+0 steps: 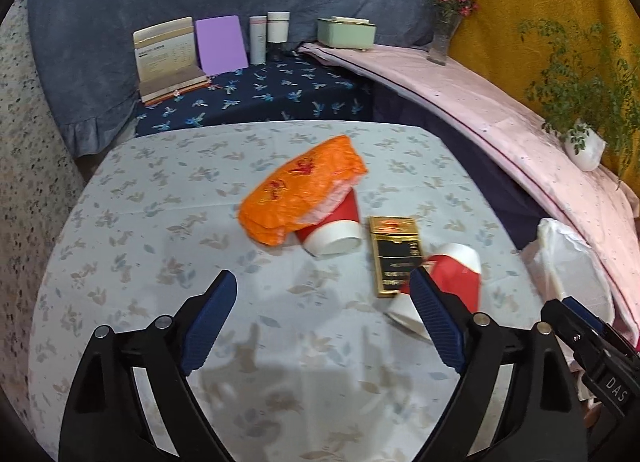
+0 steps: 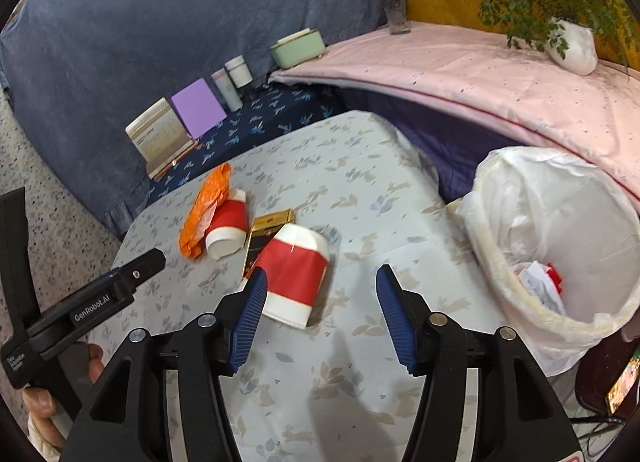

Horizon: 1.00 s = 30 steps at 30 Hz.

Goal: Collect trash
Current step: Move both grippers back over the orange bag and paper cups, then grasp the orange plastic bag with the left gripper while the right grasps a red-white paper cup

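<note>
Right hand-held gripper (image 2: 322, 290): jaws spread wide, nothing between the ribbed blue pads; I have it hovering low over the floral-cloth surface (image 2: 360, 198). Left hand-held gripper (image 1: 322, 294) likewise agape and empty, held a little back.

Trash lies loose on the cloth. Nearest, at 11 o'clock of my right pads: a red-and-white paper cup on its side (image 2: 294, 276), mouth toward me, partly overlapping a flat gold-and-black card packet (image 2: 266, 230). Beyond, at 10 o'clock: a second red-and-white paper cup, tipped over (image 2: 228, 230), tucked against a crumpled orange plastic wrapper (image 2: 204, 210).

White bag-lined bin (image 2: 560, 230) stands at 2 o'clock, just off the surface edge, mouth open, scraps already inside. I judge that placement suits short right-side drops.

Cups: thin, crushable, will roll. Wrapper: limp, slippery. Packet: rigid, low, hardest to pinch flat.
</note>
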Each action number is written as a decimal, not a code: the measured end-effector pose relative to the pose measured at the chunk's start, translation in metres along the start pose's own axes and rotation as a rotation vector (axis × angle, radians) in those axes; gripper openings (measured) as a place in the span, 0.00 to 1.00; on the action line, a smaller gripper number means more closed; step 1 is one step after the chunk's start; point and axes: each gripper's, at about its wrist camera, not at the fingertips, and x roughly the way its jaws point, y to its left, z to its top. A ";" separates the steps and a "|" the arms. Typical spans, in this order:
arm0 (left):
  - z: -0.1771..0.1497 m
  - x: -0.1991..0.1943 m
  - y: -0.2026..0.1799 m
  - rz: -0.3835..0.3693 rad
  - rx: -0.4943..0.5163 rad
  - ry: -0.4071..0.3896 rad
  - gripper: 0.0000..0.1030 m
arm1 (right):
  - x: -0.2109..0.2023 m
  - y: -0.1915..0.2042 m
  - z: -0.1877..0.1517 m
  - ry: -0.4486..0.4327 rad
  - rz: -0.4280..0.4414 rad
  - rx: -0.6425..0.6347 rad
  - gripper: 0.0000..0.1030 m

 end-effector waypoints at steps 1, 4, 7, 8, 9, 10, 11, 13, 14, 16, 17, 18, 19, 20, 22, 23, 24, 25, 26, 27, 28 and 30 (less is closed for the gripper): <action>0.002 0.003 0.005 0.006 0.001 0.000 0.82 | 0.005 0.002 -0.001 0.010 0.003 -0.002 0.55; 0.009 0.012 0.018 0.020 -0.004 0.002 0.83 | 0.020 0.007 -0.003 0.042 0.015 -0.001 0.55; 0.017 0.024 0.027 0.029 -0.005 0.007 0.84 | 0.035 0.012 -0.003 0.069 0.020 0.000 0.56; 0.020 0.029 0.030 0.031 -0.003 0.011 0.84 | 0.041 0.014 -0.002 0.077 0.020 0.000 0.56; 0.023 0.034 0.032 0.029 -0.003 0.013 0.84 | 0.046 0.016 -0.002 0.084 0.022 -0.001 0.56; 0.025 0.038 0.033 0.024 -0.003 0.014 0.84 | 0.051 0.016 -0.001 0.090 0.022 -0.001 0.56; 0.027 0.043 0.035 0.021 -0.003 0.017 0.84 | 0.055 0.016 -0.001 0.096 0.022 0.000 0.56; 0.033 0.053 0.036 0.001 0.000 0.030 0.85 | 0.065 0.016 0.000 0.110 0.026 0.008 0.57; 0.035 0.059 0.036 -0.006 0.001 0.037 0.85 | 0.069 0.016 0.001 0.117 0.027 0.012 0.57; 0.040 0.070 0.035 -0.017 0.002 0.042 0.85 | 0.079 0.015 0.003 0.130 0.028 0.017 0.57; 0.043 0.075 0.033 -0.022 0.004 0.046 0.85 | 0.083 0.015 0.003 0.136 0.030 0.019 0.57; 0.045 0.082 0.031 -0.029 0.008 0.055 0.85 | 0.086 0.015 0.003 0.142 0.033 0.023 0.57; 0.048 0.088 0.030 -0.034 0.012 0.061 0.85 | 0.089 0.014 0.003 0.148 0.037 0.027 0.57; 0.050 0.094 0.028 -0.036 0.016 0.065 0.85 | 0.093 0.014 0.003 0.154 0.044 0.034 0.57; 0.053 0.105 0.025 -0.040 0.022 0.077 0.85 | 0.097 0.013 0.003 0.157 0.053 0.046 0.61; 0.055 0.110 0.025 -0.044 0.022 0.081 0.85 | 0.099 0.013 0.003 0.157 0.058 0.051 0.62; 0.055 0.113 0.024 -0.044 0.021 0.083 0.84 | 0.101 0.014 0.004 0.158 0.062 0.052 0.62; 0.056 0.117 0.024 -0.050 0.016 0.087 0.80 | 0.102 0.014 0.004 0.160 0.067 0.053 0.62; 0.057 0.121 0.024 -0.063 0.011 0.096 0.72 | 0.103 0.015 0.004 0.160 0.073 0.055 0.62; 0.057 0.123 0.024 -0.075 0.007 0.105 0.68 | 0.104 0.015 0.004 0.162 0.077 0.057 0.62; 0.057 0.126 0.024 -0.085 0.005 0.118 0.61 | 0.105 0.015 0.004 0.164 0.084 0.059 0.62; 0.056 0.128 0.023 -0.097 0.002 0.119 0.57 | 0.107 0.016 0.005 0.170 0.099 0.060 0.62</action>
